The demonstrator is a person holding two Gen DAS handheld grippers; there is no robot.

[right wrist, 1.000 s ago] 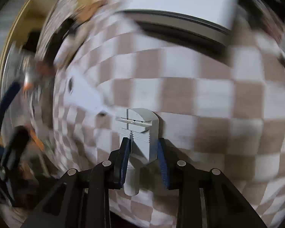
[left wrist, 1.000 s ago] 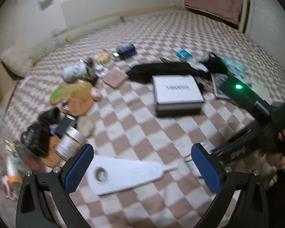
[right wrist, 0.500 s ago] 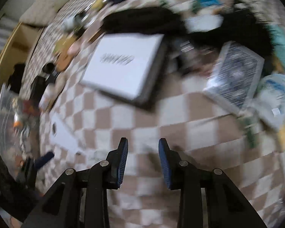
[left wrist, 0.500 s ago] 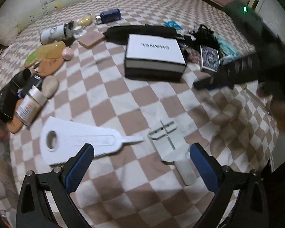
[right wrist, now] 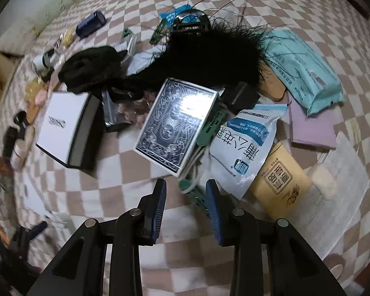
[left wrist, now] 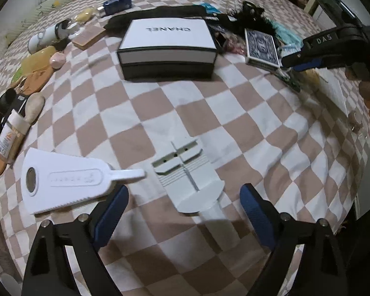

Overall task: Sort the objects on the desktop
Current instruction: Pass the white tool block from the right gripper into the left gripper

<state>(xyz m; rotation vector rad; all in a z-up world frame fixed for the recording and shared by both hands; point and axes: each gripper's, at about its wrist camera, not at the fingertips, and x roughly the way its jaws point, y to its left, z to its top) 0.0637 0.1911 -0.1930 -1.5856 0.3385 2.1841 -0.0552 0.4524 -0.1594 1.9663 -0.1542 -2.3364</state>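
A white flat tool with a round handle (left wrist: 187, 172) lies on the checked cloth (left wrist: 234, 123), just ahead of my left gripper (left wrist: 183, 213), which is open wide with nothing in it. A white paddle-shaped piece (left wrist: 66, 177) lies beside the left finger. My right gripper (right wrist: 186, 204) hovers with its jaws a little apart and empty, over a green strip (right wrist: 197, 194) at the edge of a pile. In the left wrist view that right gripper (left wrist: 296, 64) hangs at the far right, near a blue card box (left wrist: 260, 46).
A white and black box (left wrist: 167, 46) sits mid-cloth. The pile holds the card box (right wrist: 177, 123), a white pouch (right wrist: 244, 143), a tan pouch (right wrist: 281, 180), a teal packet (right wrist: 305, 66), a lilac pad (right wrist: 310, 128) and black feathers (right wrist: 204, 49). Bottles and jars (left wrist: 12, 133) line the left.
My right gripper let go of the white tool and swung away to the pile on the right. My left gripper moved forward until the tool lay between its open fingers.
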